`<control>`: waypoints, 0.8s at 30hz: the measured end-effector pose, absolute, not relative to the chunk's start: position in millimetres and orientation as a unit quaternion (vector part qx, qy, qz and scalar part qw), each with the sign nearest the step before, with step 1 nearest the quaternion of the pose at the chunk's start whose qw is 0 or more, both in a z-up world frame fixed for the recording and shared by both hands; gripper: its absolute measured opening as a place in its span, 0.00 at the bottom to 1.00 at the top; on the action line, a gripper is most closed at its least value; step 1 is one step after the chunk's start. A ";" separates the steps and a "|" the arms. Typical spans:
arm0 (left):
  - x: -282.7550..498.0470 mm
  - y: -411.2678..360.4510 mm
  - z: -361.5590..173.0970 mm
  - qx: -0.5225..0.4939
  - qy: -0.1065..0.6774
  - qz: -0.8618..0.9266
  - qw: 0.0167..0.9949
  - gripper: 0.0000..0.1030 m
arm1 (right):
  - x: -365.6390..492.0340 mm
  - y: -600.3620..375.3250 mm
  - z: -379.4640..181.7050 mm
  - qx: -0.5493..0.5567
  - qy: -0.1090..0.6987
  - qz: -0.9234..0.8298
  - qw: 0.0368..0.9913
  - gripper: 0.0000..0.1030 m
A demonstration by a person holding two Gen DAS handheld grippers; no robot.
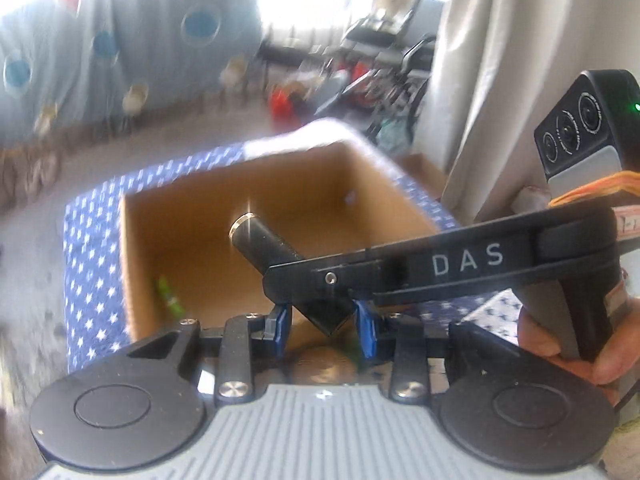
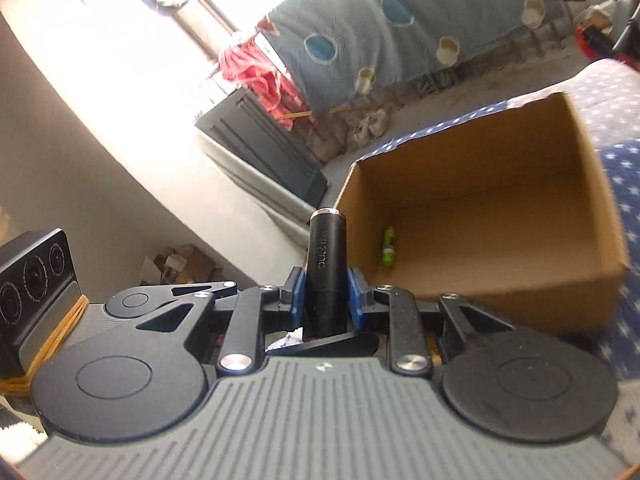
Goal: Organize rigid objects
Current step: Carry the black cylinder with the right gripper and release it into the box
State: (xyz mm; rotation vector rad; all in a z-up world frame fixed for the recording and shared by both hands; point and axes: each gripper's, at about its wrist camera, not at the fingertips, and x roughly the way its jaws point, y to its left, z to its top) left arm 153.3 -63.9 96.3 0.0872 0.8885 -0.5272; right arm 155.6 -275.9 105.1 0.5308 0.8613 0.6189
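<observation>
A black cylinder with a metal rim (image 2: 325, 268) stands upright between the blue pads of my right gripper (image 2: 325, 300), which is shut on it beside the near left corner of an open cardboard box (image 2: 520, 300). In the left wrist view the same cylinder (image 1: 264, 244) slants over the box (image 1: 132, 272), held by the right gripper, whose black body marked DAS (image 1: 440, 268) crosses in front. My left gripper (image 1: 323, 330) has its blue pads apart, on either side of the cylinder's lower end without touching it. A small green object (image 2: 388, 247) lies on the box floor; it also shows in the left wrist view (image 1: 170, 294).
The box sits on a blue cloth with white stars (image 1: 92, 248). A beige curtain (image 1: 500, 60) hangs at the right. A blue sheet with circles (image 2: 400, 20), a dark cabinet (image 2: 260, 148) and floor clutter (image 1: 340, 80) lie beyond.
</observation>
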 end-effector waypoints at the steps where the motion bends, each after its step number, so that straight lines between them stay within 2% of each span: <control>1: 169.9 -54.9 91.9 0.025 0.443 -0.251 0.860 0.34 | 173.3 -267.6 100.1 0.255 0.424 0.292 0.818 0.21; 4: 213.0 -37.8 73.8 -0.007 0.485 -0.241 0.841 0.34 | 221.6 -248.7 82.5 0.260 0.476 0.284 0.791 0.21; 12: 291.4 -42.1 36.7 0.008 0.519 -0.203 0.830 0.32 | 326.7 -219.7 42.0 0.234 0.555 0.221 0.767 0.21; 16: 308.8 -56.2 21.4 0.055 0.519 -0.172 0.836 0.33 | 361.8 -210.7 11.5 0.216 0.574 0.189 0.767 0.23; 18: 312.3 -60.1 19.1 0.081 0.516 -0.156 0.838 0.37 | 373.8 -206.3 -5.2 0.210 0.591 0.176 0.759 0.24; 24: 310.4 -56.6 24.9 0.086 0.509 -0.153 0.843 0.42 | 375.6 -200.2 -27.6 0.200 0.610 0.166 0.749 0.24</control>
